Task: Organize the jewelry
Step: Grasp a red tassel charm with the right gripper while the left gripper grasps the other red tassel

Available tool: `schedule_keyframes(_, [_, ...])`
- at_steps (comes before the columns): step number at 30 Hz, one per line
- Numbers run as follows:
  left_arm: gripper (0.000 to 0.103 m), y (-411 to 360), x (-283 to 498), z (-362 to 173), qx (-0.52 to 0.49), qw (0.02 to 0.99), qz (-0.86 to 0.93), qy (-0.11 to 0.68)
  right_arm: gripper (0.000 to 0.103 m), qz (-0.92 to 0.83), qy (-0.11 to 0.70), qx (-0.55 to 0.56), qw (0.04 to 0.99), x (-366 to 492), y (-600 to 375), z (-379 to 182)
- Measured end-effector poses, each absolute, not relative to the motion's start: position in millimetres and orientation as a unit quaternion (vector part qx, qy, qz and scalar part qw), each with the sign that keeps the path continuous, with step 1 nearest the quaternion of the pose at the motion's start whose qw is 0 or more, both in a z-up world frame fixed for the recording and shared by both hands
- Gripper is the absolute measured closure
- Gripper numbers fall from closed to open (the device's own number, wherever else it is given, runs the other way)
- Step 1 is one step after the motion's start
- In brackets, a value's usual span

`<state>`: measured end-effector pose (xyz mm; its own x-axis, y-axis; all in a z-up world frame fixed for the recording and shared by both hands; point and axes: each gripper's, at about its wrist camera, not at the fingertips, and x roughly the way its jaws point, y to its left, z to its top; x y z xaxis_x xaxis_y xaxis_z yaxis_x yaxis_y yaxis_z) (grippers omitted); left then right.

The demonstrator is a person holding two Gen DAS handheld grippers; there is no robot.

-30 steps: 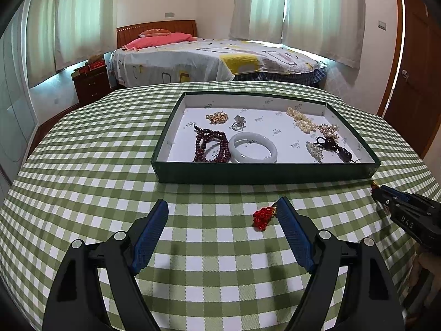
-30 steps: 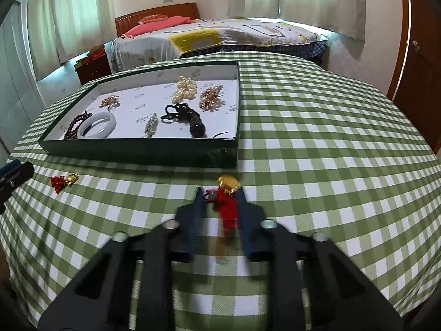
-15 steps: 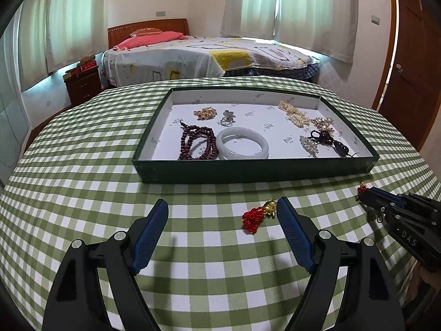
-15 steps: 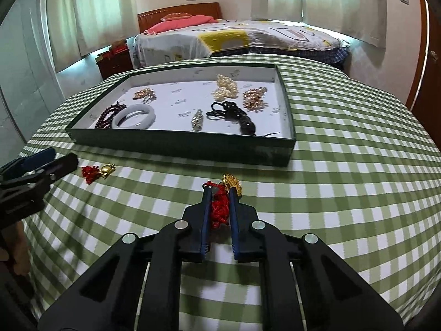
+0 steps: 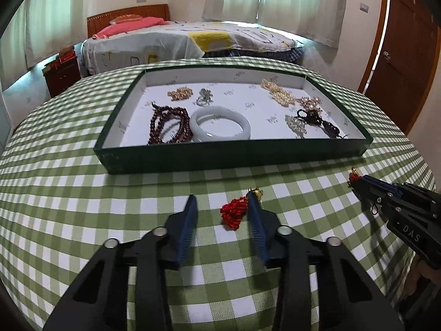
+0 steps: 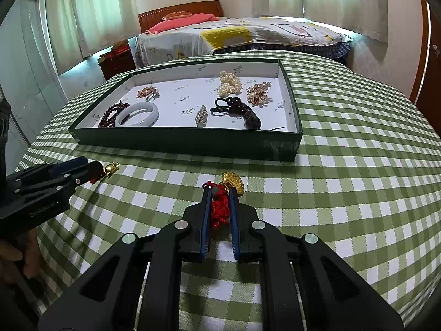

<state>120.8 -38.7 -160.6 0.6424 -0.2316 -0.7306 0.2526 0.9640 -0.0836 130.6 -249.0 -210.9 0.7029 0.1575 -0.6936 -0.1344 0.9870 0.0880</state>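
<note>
A dark green tray (image 5: 234,155) on the checked tablecloth holds a white bangle (image 5: 219,123), dark red beads (image 5: 168,124), pearls and other pieces. My left gripper (image 5: 222,202) is partly open around a red tassel charm with a gold bead (image 5: 234,211) lying on the cloth, its right finger touching it. My right gripper (image 6: 220,190) is shut on a second red tassel charm (image 6: 219,209) with a gold ornament (image 6: 233,182) sticking out past the fingertips. The right gripper also shows at the right of the left wrist view (image 5: 358,179).
The tray (image 6: 190,139) stands just beyond both grippers. In the right wrist view the left gripper (image 6: 93,169) sits at the left over the other charm's gold bead (image 6: 110,167). A bed, a nightstand and a door lie beyond the round table.
My left gripper has moved forward over the red tassel charm and its jaws have narrowed around it. My right gripper has closed tighter on its charm and lifted slightly.
</note>
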Motion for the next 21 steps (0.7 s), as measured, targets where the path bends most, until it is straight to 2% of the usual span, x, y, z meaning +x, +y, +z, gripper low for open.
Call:
schedule_keyframes(2, [0.072, -38.2, 119.6, -160.9, 0.013, 0.906, -0.135, 0.4, 0.09, 0.079, 0.377, 0.015, 0.923, 130.1, -248.6, -211.1])
schedule_keyframes(9, [0.092, -39.5, 117.7, -161.6, 0.014, 0.905, -0.149, 0.398, 0.09, 0.08, 0.377, 0.014, 0.923, 130.1, -247.8, -211.5])
schedule_keyframes(21, [0.094, -40.4, 115.4, -158.6, 0.016, 0.907, -0.154, 0.391, 0.09, 0.08, 0.376, 0.013, 0.923, 130.0, -245.0, -212.8])
